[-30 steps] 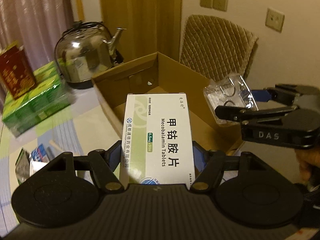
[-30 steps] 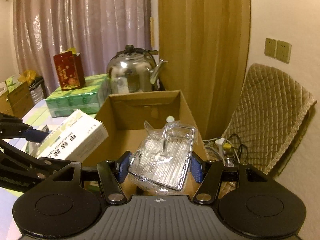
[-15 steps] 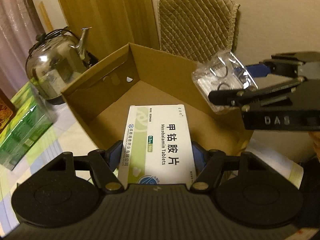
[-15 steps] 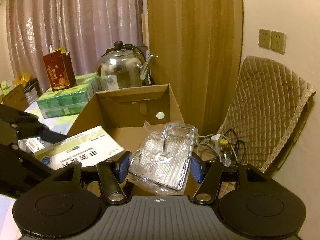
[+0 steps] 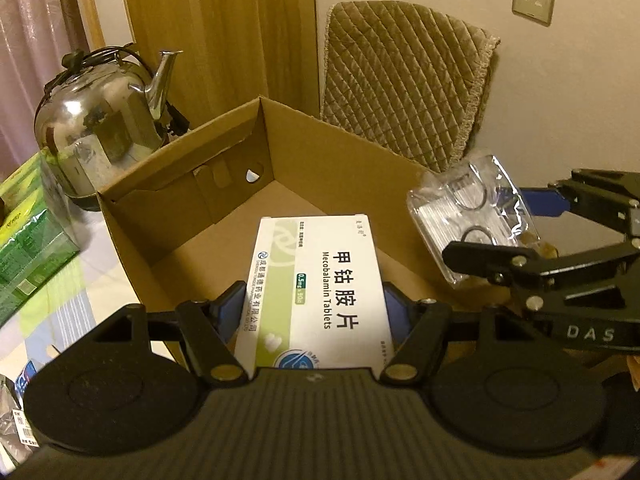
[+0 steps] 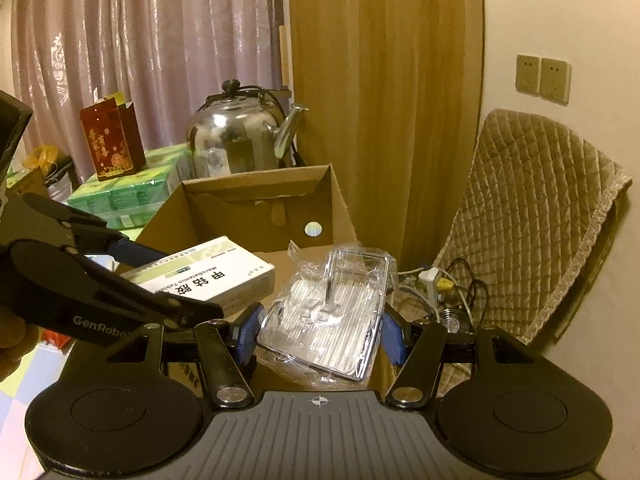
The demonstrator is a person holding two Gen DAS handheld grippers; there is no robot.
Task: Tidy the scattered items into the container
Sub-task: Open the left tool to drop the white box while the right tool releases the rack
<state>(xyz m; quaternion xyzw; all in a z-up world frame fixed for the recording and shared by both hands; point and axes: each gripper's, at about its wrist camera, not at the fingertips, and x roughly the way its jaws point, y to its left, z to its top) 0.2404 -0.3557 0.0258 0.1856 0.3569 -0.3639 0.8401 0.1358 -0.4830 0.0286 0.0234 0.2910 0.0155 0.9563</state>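
My left gripper (image 5: pixel 314 308) is shut on a white and green tablet box (image 5: pixel 318 292), which hangs over the open cardboard box (image 5: pixel 332 148). In the right wrist view the same tablet box (image 6: pixel 208 276) sits at the left above the cardboard box (image 6: pixel 260 196), clamped by the left gripper (image 6: pixel 156 276). My right gripper (image 6: pixel 320 332) is shut on a clear plastic pack (image 6: pixel 332 312) wrapped in crinkled film, held over the carton's right wall. From the left wrist view that clear pack (image 5: pixel 472 216) and the right gripper (image 5: pixel 496 228) show at the right edge of the carton.
A steel kettle (image 5: pixel 104 128) stands behind the carton, with green packs (image 5: pixel 28 248) and a red carton (image 6: pixel 112 144) to its left. A quilted chair back (image 5: pixel 404 88) and a tangle of cables (image 6: pixel 444 292) lie to the right. Small packets (image 5: pixel 16 412) lie on the tablecloth.
The left gripper has carried the tablet box forward and lower, from in front of the carton to over its inside. The right gripper with the clear pack has moved only slightly toward the carton.
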